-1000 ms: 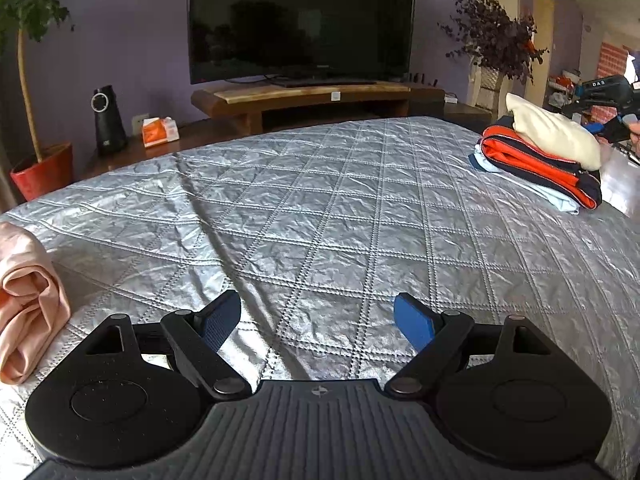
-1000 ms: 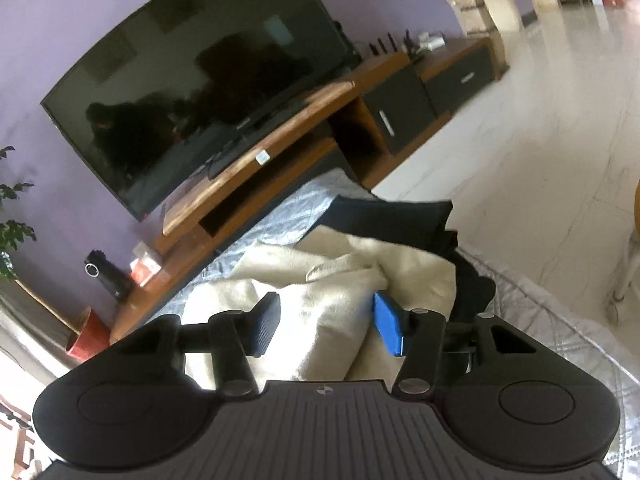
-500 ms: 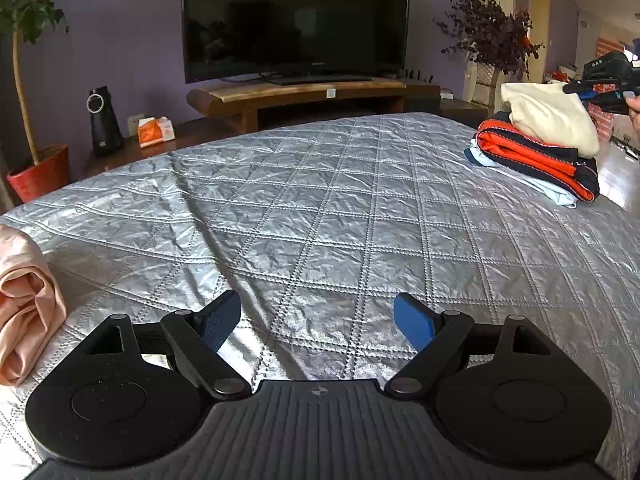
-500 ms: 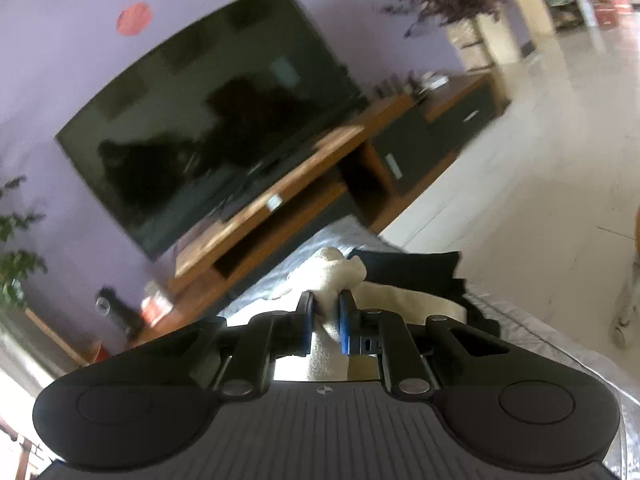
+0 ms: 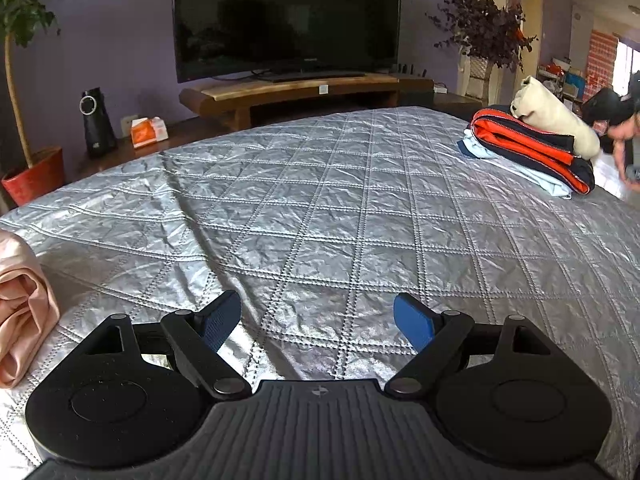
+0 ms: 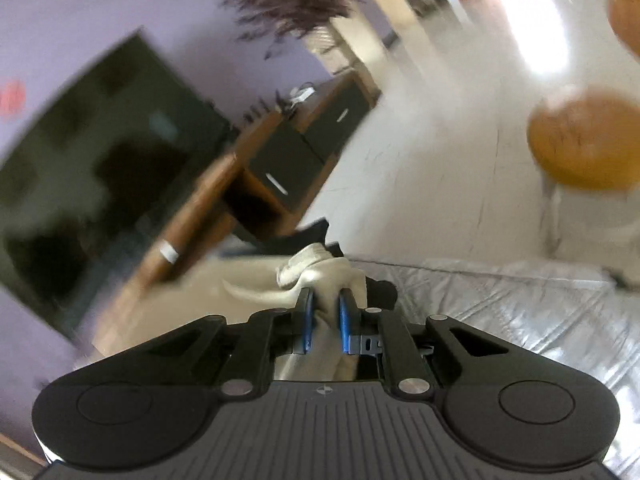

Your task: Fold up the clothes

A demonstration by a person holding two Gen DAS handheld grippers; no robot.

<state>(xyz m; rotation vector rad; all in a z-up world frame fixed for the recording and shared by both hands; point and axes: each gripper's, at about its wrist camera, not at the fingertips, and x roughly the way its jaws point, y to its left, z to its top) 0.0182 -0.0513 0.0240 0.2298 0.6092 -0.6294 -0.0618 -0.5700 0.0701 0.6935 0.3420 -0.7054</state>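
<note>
In the left wrist view a cream garment (image 5: 554, 114) lies on top of a stack of folded clothes (image 5: 528, 148), orange-and-navy over pale blue, at the far right of the silver quilted bed (image 5: 320, 216). My left gripper (image 5: 318, 318) hovers open over the near part of the bed, nothing between its blue pads. In the blurred right wrist view my right gripper (image 6: 325, 316) is shut on a bunched fold of the cream garment (image 6: 320, 270), with dark cloth behind it. A crumpled pink garment (image 5: 22, 304) lies at the left edge.
A large TV (image 5: 286, 16) on a wooden stand (image 5: 296, 92) faces the bed's far side. A potted plant (image 5: 34, 172), a black speaker (image 5: 94, 122) and a tissue box (image 5: 148, 132) stand at the left. Orange stools (image 6: 580, 148) stand on the pale floor at the right. A person's hand (image 5: 624, 140) is at the right edge.
My right gripper closed on the cream garment and has since swung right, blurring its view. The cream garment has shifted on the stack. The left gripper has stayed open and nearly still.
</note>
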